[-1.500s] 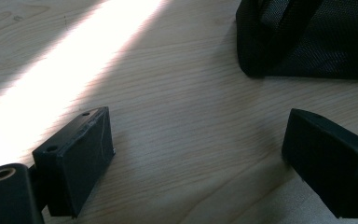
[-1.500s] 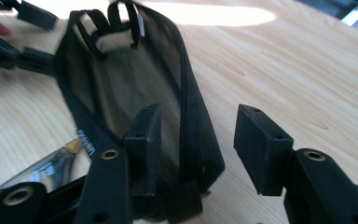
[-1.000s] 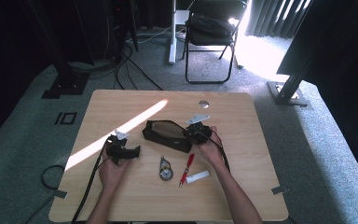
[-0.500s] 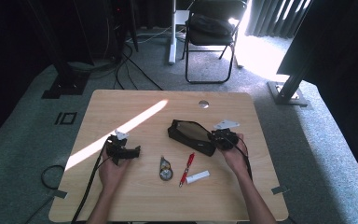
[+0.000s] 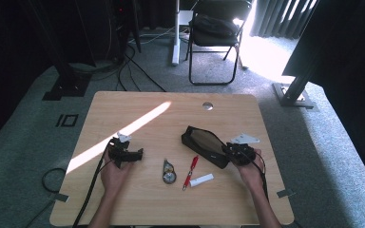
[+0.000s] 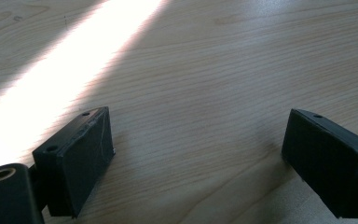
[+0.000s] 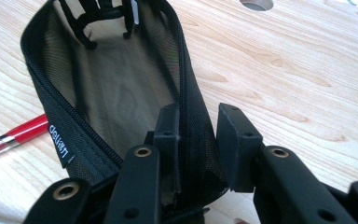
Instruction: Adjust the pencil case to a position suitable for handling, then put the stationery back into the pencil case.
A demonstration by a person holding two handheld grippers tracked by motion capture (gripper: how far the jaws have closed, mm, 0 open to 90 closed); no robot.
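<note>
In the high view, the left gripper [image 5: 134,155] sat at the left of the bench [image 5: 138,199], below the strip of sunlight [image 5: 123,134] that crossed the wood. Its own view showed the jaws standing wide over bare wood, with nothing between them. To its right, near the middle of the frame, lay a small round compass [image 5: 169,172], then a red pen [image 5: 190,171] lying on a slant, with a white stick [image 5: 202,180] just beside the pen's lower end. Further right, the black mesh pouch [image 5: 205,145] lay slantwise, unzipped, its mouth facing up. Its lower right end met the right gripper [image 5: 229,153], which sat at the right of the frame, well apart from the left one. In the right gripper view, the right gripper's [image 7: 196,135] jaws stood narrow and had just been opening; one wall of the pouch [image 7: 116,88] ran up between them, against the left jaw and clear of the right one. The pen [image 7: 14,135] showed at the left edge there.
</note>
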